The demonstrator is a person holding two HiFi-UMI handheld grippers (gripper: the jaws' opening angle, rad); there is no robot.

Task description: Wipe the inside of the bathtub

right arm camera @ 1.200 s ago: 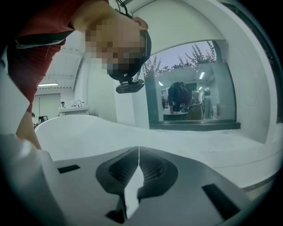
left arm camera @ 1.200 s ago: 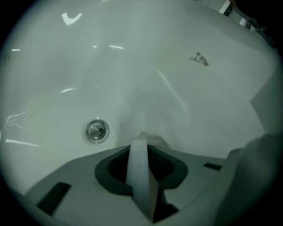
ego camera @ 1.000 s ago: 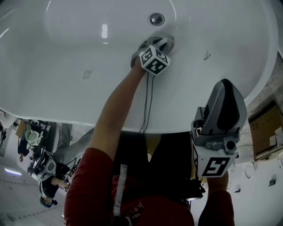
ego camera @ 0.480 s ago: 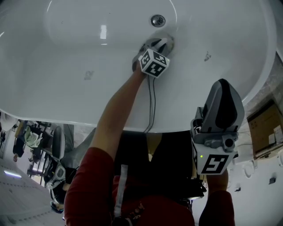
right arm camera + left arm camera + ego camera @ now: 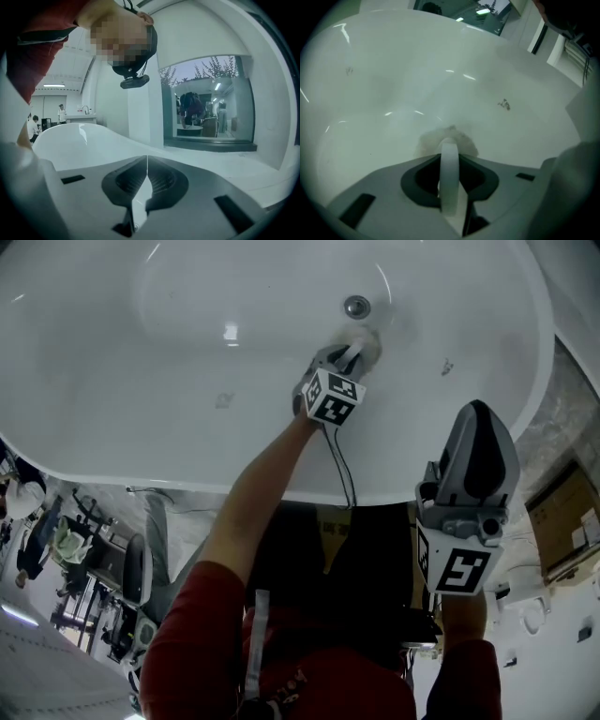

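Note:
The white bathtub (image 5: 187, 352) fills the top of the head view, its round metal drain (image 5: 356, 307) at the far side. My left gripper (image 5: 354, 351) reaches down to the tub floor just below the drain, shut on a white cloth (image 5: 367, 340) pressed against the enamel. In the left gripper view the crumpled cloth (image 5: 447, 137) bulges past the shut left gripper (image 5: 449, 150) onto the tub (image 5: 393, 93). My right gripper (image 5: 478, 418) hangs outside the tub's near rim. The right gripper (image 5: 147, 159) is shut with nothing in it.
Small dark marks (image 5: 446, 367) (image 5: 223, 400) dot the tub floor. A cable (image 5: 342, 470) trails from the left gripper over the rim. A cardboard box (image 5: 562, 517) stands at the right. People and chairs (image 5: 66, 540) are at the lower left. A window (image 5: 206, 103) lies beyond the tub.
The left gripper with the cloth has slid a little nearer the drain, and the head view has shifted so the tub sits lower and more to the right. The right gripper stays put.

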